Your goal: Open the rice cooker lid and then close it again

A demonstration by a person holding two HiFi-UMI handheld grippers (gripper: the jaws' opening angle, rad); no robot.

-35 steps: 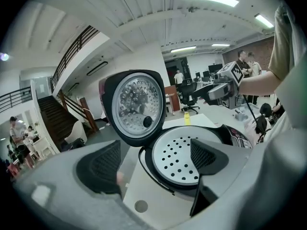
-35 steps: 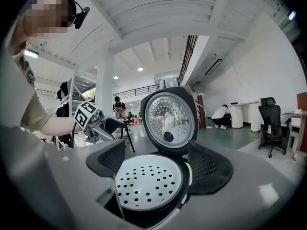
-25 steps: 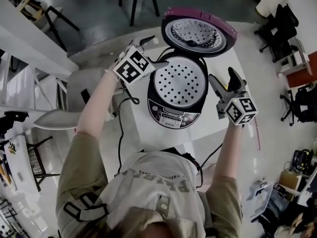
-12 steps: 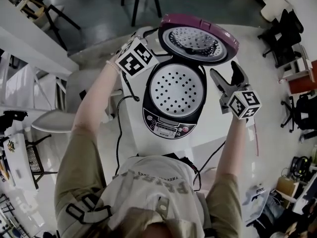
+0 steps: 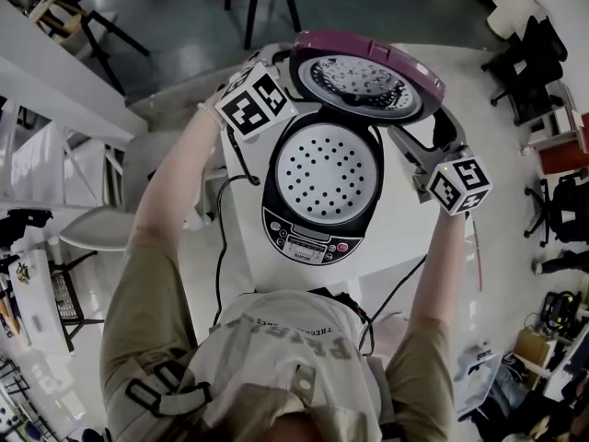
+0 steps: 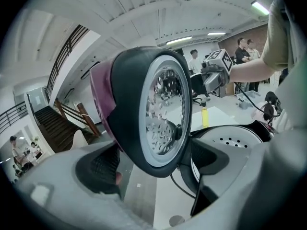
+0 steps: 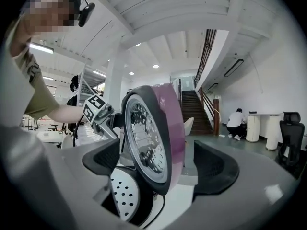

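Both tools have shifted up from the cooker's flanks to the raised lid since the earlier frame, and the right jaws have just been opening.

1. Left gripper (image 6: 158, 164): jaws wide. The lid (image 6: 163, 109) stands on edge between them, with the pads clear of it on either side.
2. Right gripper (image 7: 160, 169): jaws wide. The opposite edge of the same lid stands between them, with no pad pressing.
3. Lid: fully open and upright at the far side of the rice cooker (image 5: 308, 233), its metal inner face turned toward you.
4. Perforated tray (image 5: 327, 171): seated in the pot mouth below the lid.
5. Worktop (image 5: 405, 247): white, carries the cooker. The power cable (image 5: 221, 238) trails off its left side.

Hazards, as judged from here:
- You have no grip on the lid. If you nudge it past upright with loose jaws, it may drop and slam shut.
- If one gripper pushes harder than the other, the lid could twist where it joins the body, or the whole cooker could skid on the worktop.
- If your jaws follow the rim all the way down, a jaw tip could be pinched between lid and pot.
- Your left arm passes close to the cable. Snagging it would drag the cooker.
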